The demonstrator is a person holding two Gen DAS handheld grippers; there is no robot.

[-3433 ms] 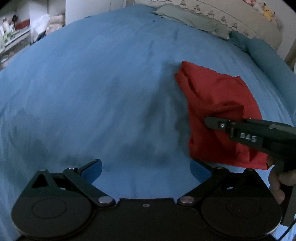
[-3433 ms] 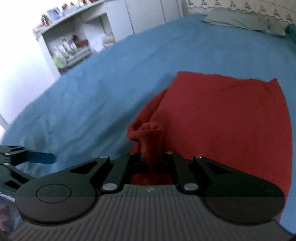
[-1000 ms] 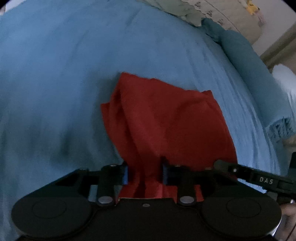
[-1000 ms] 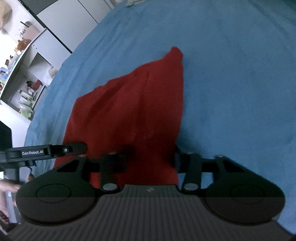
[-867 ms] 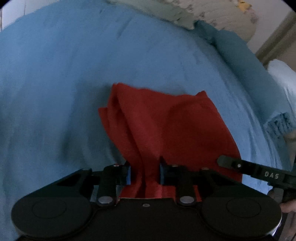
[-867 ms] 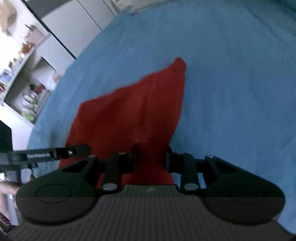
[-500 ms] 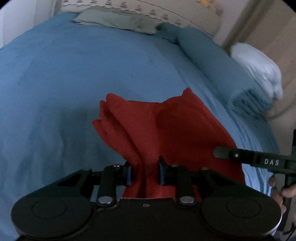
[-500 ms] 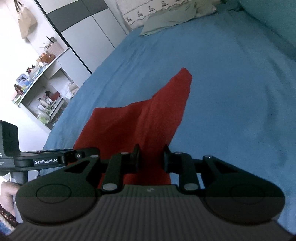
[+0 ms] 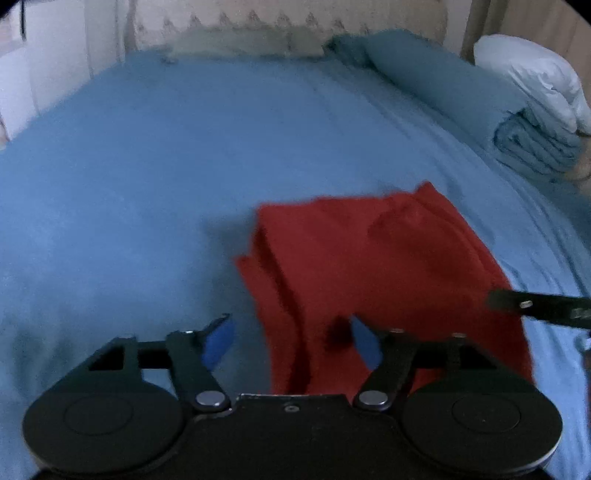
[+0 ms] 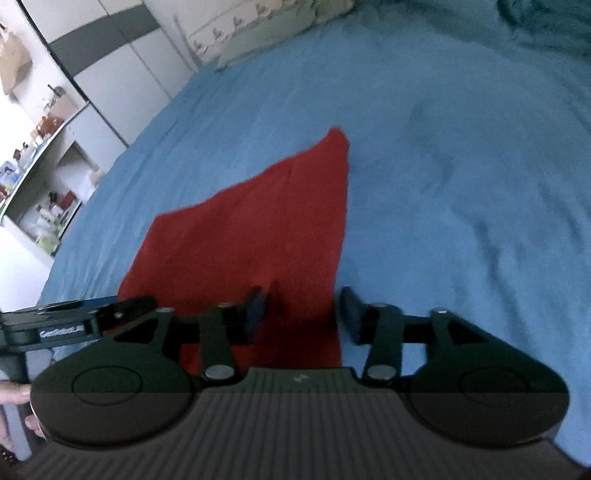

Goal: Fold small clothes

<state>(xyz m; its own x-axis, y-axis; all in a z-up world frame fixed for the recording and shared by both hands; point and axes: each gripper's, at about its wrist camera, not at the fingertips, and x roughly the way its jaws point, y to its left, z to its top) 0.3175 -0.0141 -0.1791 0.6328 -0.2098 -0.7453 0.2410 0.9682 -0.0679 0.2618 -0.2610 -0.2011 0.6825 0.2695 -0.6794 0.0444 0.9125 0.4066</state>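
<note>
Both the left gripper [image 9: 290, 341] and right gripper [image 10: 301, 310] gape wide, the red cloth [image 9: 373, 269] lying loose between their fingers on the blue bedspread [image 9: 184, 166].

Both wrist views low, near, sharing red cloth [image 9: 369, 266].

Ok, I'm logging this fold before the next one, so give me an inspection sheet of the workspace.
Surface: blue bedsheet, lightly wrinkled.
Job's things: red cloth lying on the sheet, layered edges showing along its left side; not gripped.
Clutter: folded blue blanket and white pillow at the bed's right edge; greenish pillow at the head.
Grippers: left gripper open, astride the cloth's near edge; right gripper open over its near corner.
Cables: nothing seen.
Surroundings: patterned headboard, white wardrobe, cluttered shelves.
</note>
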